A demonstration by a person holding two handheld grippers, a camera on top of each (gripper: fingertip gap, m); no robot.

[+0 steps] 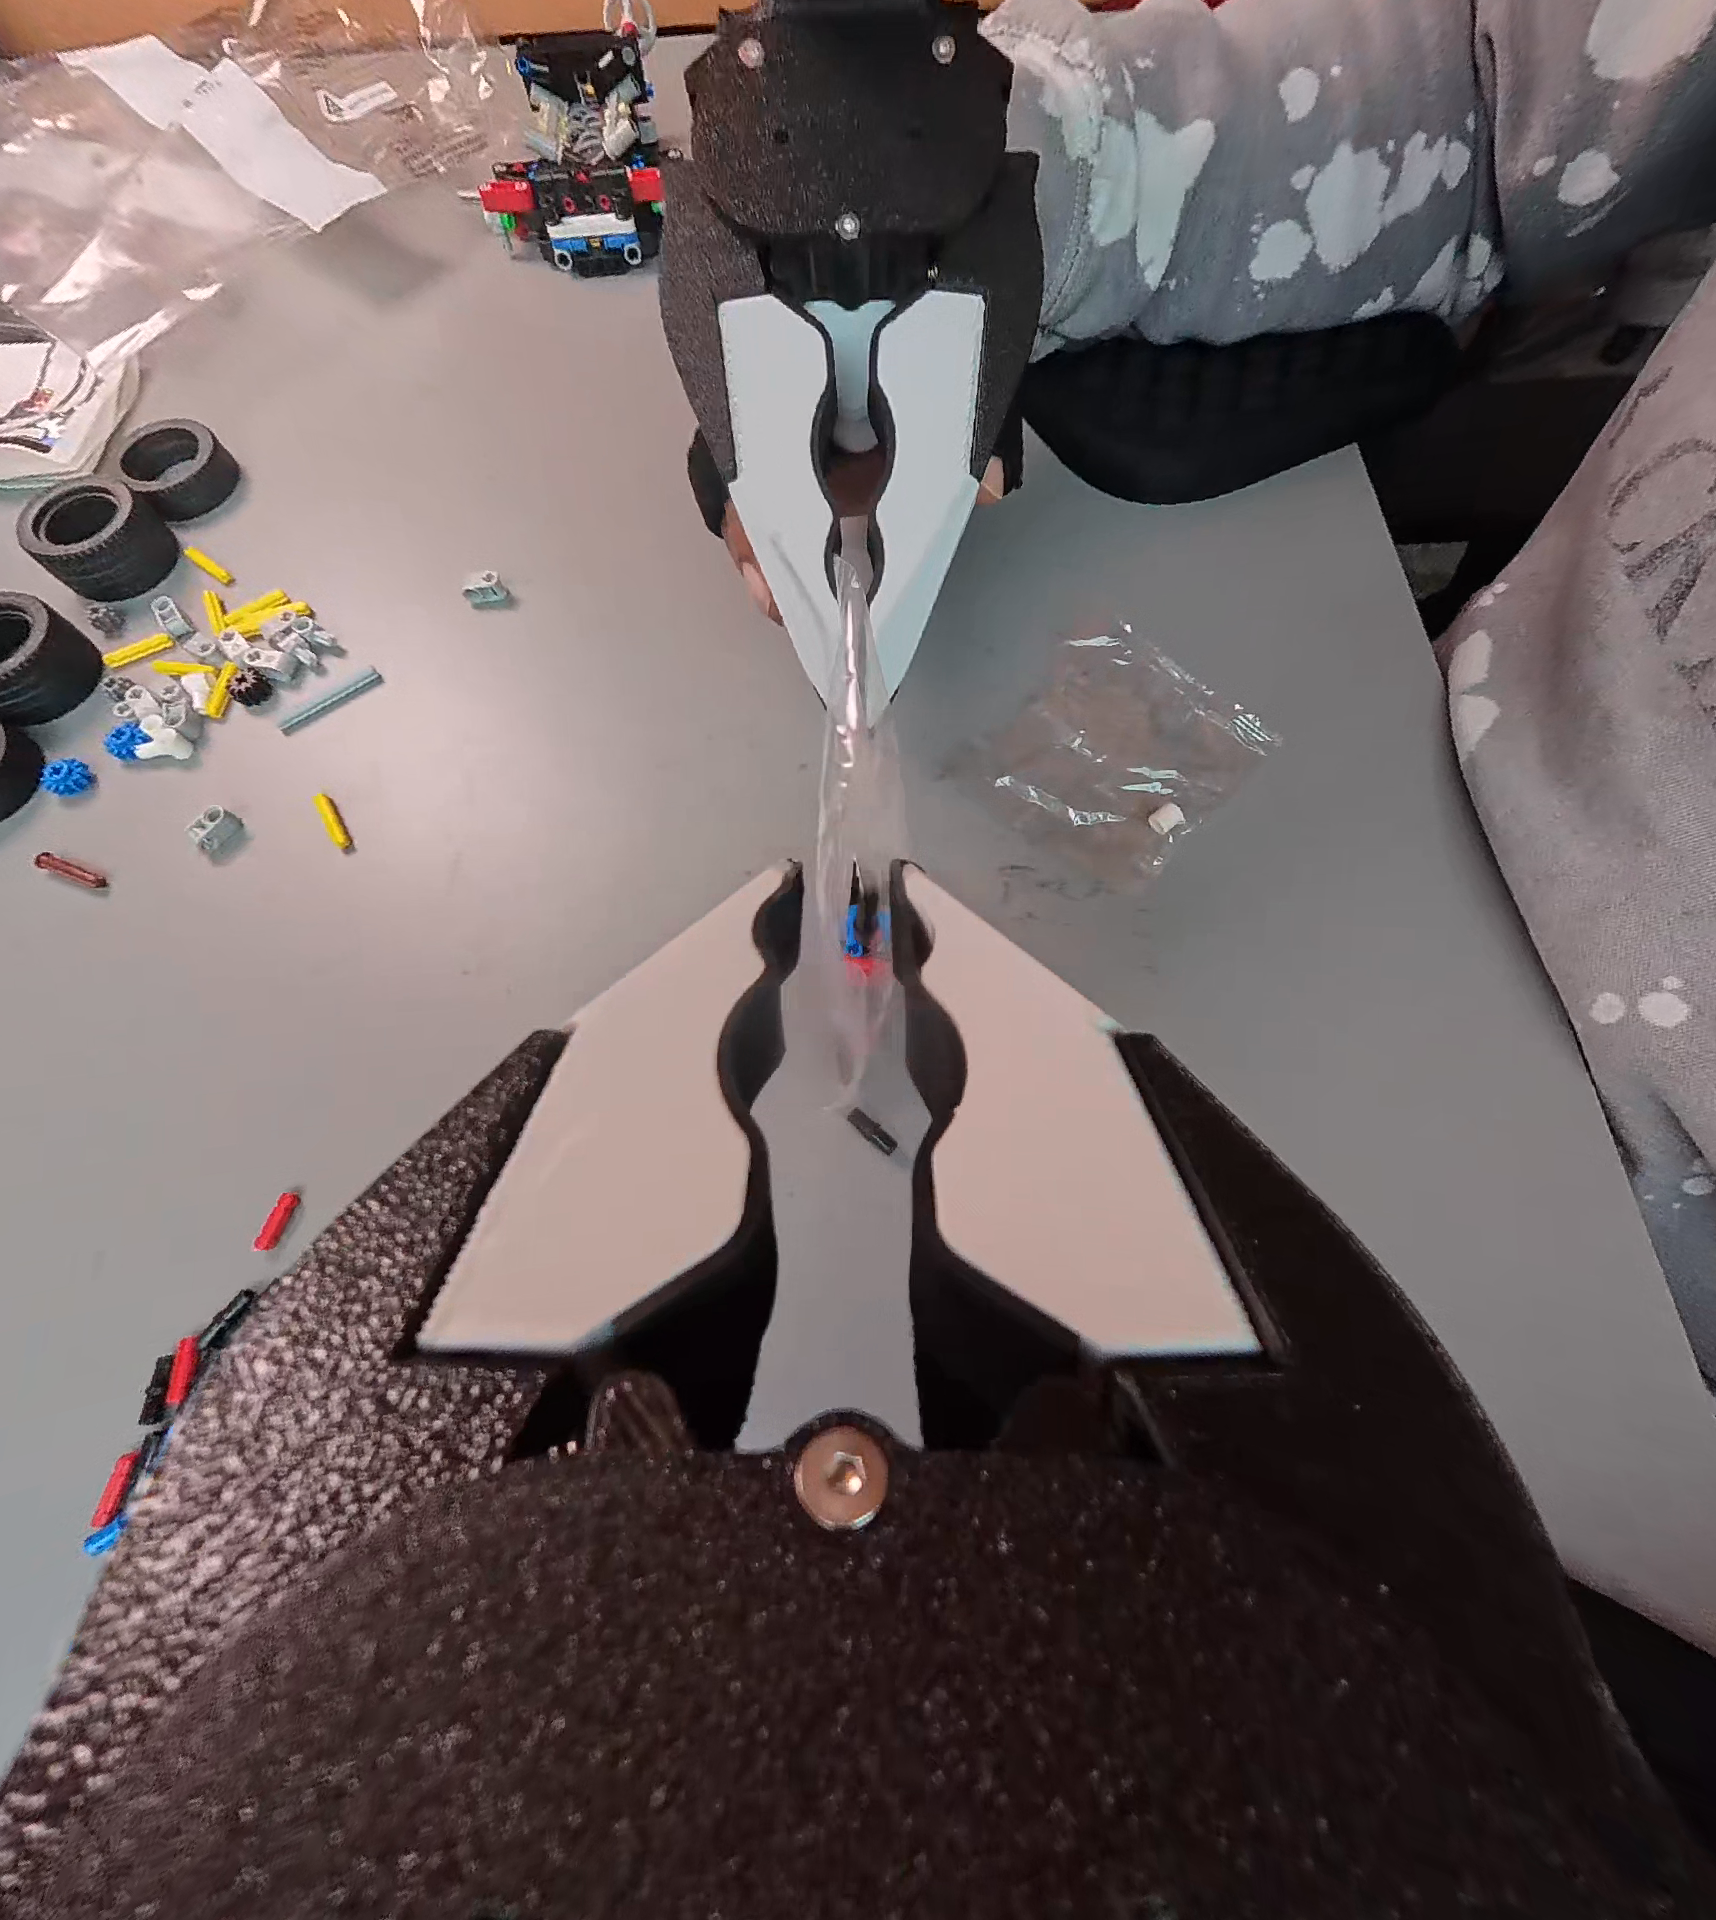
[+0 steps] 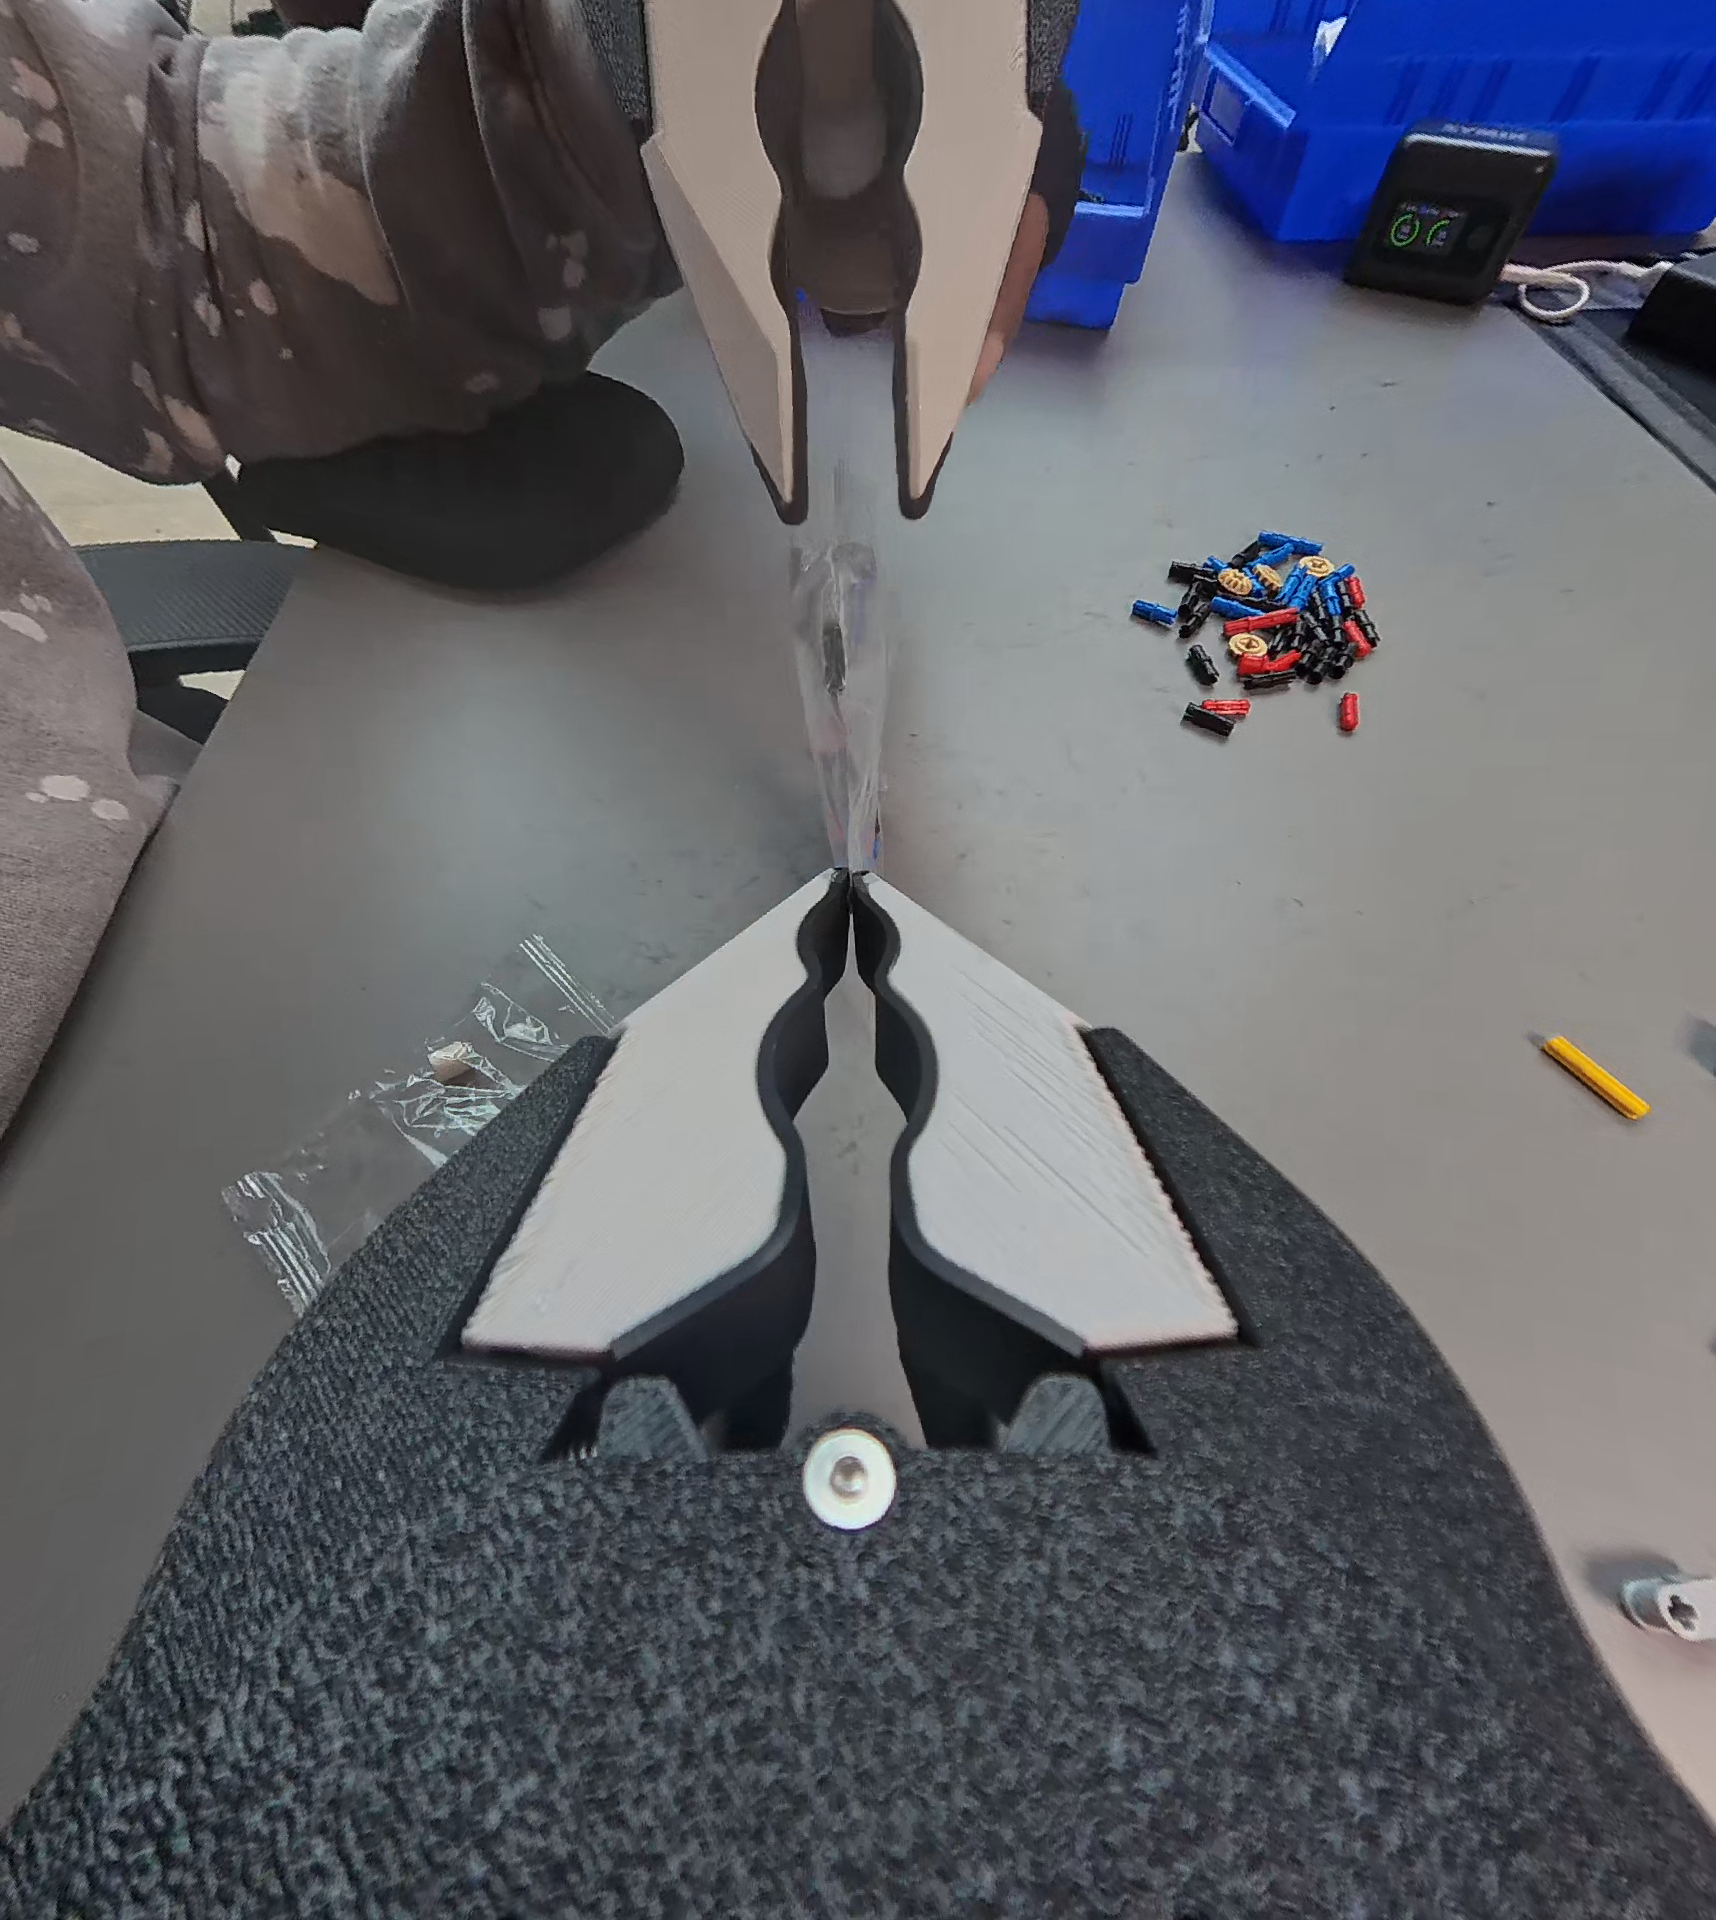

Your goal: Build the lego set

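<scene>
Bag stretched between your two grippers, a few small pieces left inside.

Your right gripper (image 2: 851, 878) has its tips pinched tight on one end of the clear plastic bag (image 1: 856, 790); your left gripper (image 1: 843, 883) stands narrowly parted around the other end, and whether it grips the film I cannot tell. Red, blue and black pins sit in the bag close to the left tips, above the grey table (image 1: 521, 436). This looks like the emptying step, with a pile of pins (image 2: 1269, 623) tipped out on the table already. Tyres (image 1: 95, 540) and yellow axles wait by the part-built model (image 1: 579, 177) at the far edge. Next, I'd judge, you need to tilt the open end down and shake gently so nothing scatters off the edge.
</scene>
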